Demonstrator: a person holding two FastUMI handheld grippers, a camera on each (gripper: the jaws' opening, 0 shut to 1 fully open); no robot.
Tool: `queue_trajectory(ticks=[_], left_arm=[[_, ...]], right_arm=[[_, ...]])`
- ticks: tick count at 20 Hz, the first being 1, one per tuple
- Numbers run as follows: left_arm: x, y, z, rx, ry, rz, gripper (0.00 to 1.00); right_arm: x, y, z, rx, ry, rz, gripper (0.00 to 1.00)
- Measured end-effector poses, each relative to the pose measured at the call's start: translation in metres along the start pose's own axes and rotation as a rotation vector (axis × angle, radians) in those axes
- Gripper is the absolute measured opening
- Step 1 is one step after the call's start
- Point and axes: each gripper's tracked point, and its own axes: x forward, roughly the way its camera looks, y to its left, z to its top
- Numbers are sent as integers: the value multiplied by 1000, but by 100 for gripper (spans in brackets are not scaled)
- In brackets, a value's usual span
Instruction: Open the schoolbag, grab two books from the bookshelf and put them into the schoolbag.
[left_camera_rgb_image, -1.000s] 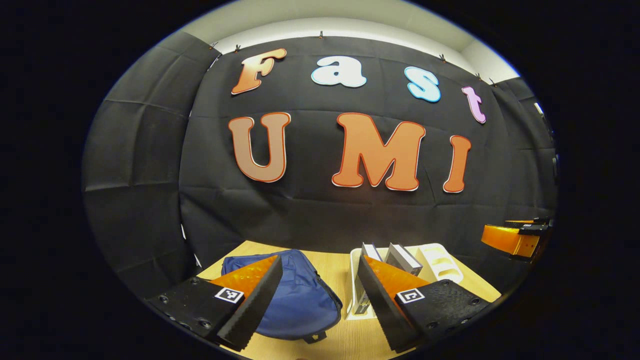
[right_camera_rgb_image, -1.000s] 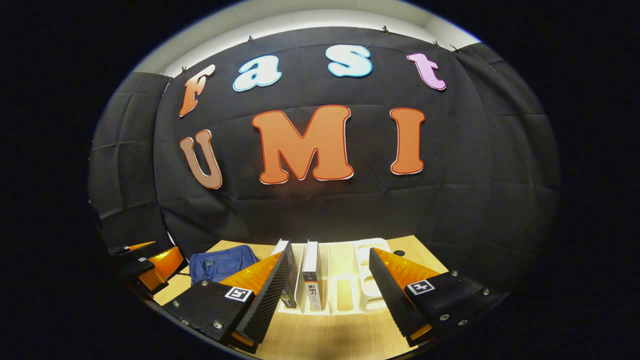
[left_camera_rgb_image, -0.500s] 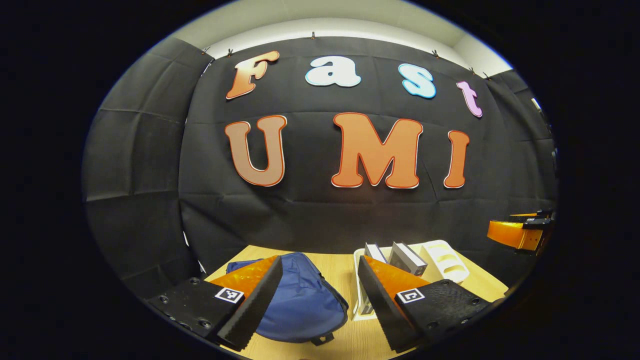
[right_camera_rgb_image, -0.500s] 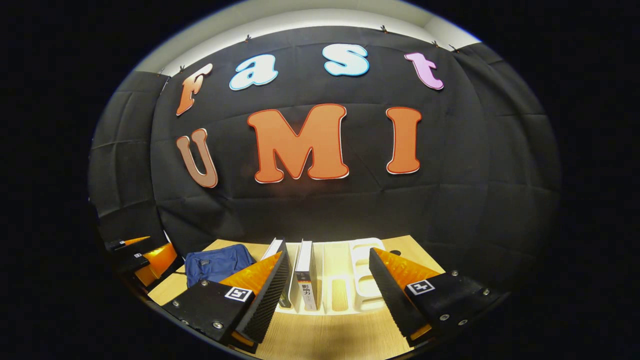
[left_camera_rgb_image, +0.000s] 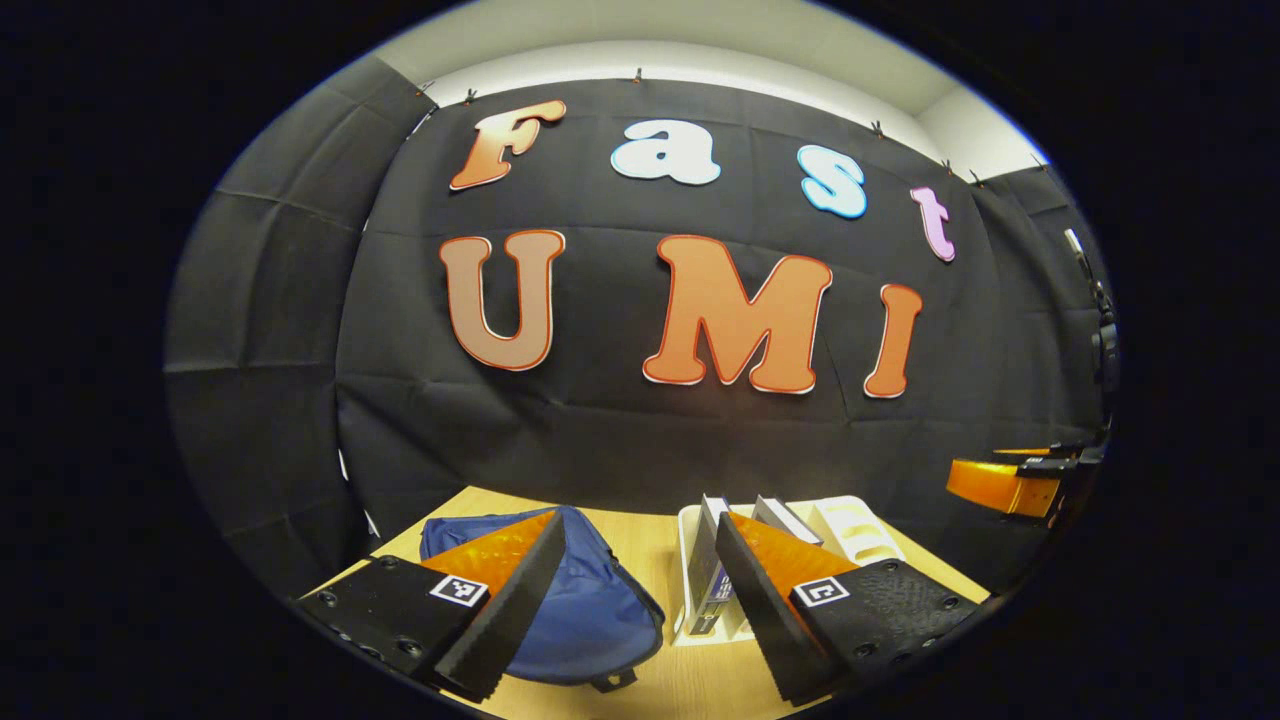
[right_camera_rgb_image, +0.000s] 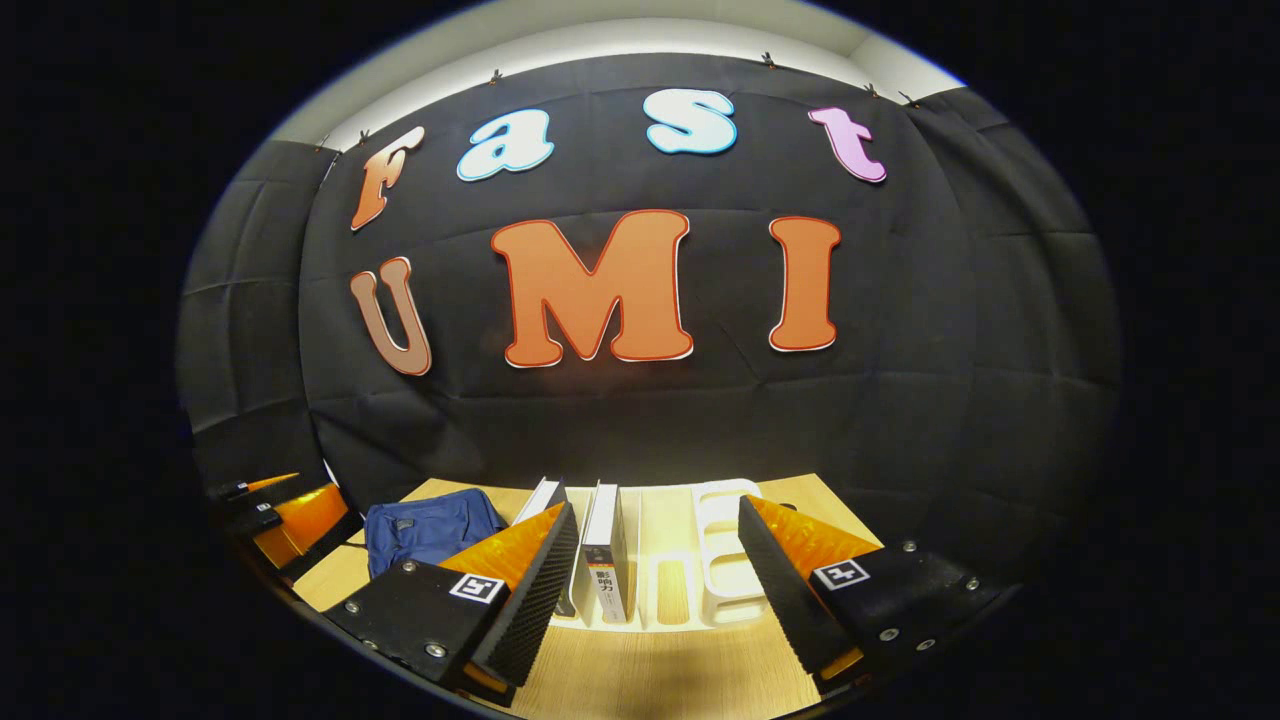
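We see two upright books (right_camera_rgb_image: 606, 545), spines toward us, in the white slotted bookshelf (right_camera_rgb_image: 722, 560); our fingers (right_camera_rgb_image: 525, 610) released, gripping nothing.

The schoolbag (left_camera_rgb_image: 590, 610), at seven o'clock in the left gripper view, is matt woven cloth, softly creased. The bookshelf (right_camera_rgb_image: 722, 560) looks like smooth, slightly glossy white plastic. The two books (right_camera_rgb_image: 607, 545) show satin paper covers. The table (right_camera_rgb_image: 660, 680) is pale, matt wood grain. The booth wall (right_camera_rgb_image: 900, 400) is matt, wrinkled cloth.
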Motion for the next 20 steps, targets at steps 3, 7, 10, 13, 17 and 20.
queue_trajectory(ticks=[3,7,10,13,17,20], left_arm=[[-3,12,4,22,-12,53,94],[-6,11,17,59,-62,66,94],[-3,12,15,44,-47,72,94],[0,12,11,42,-37,67,95],[2,9,5,46,-17,60,94],[3,9,3,56,-6,54,95]], right_arm=[[1,-1,1,4,0,1,96],[1,-2,1,7,0,0,96],[1,-1,2,6,-2,0,96],[0,-3,4,4,-6,-3,96],[3,-5,3,0,-8,-6,97],[5,-7,1,3,-3,-9,96]])
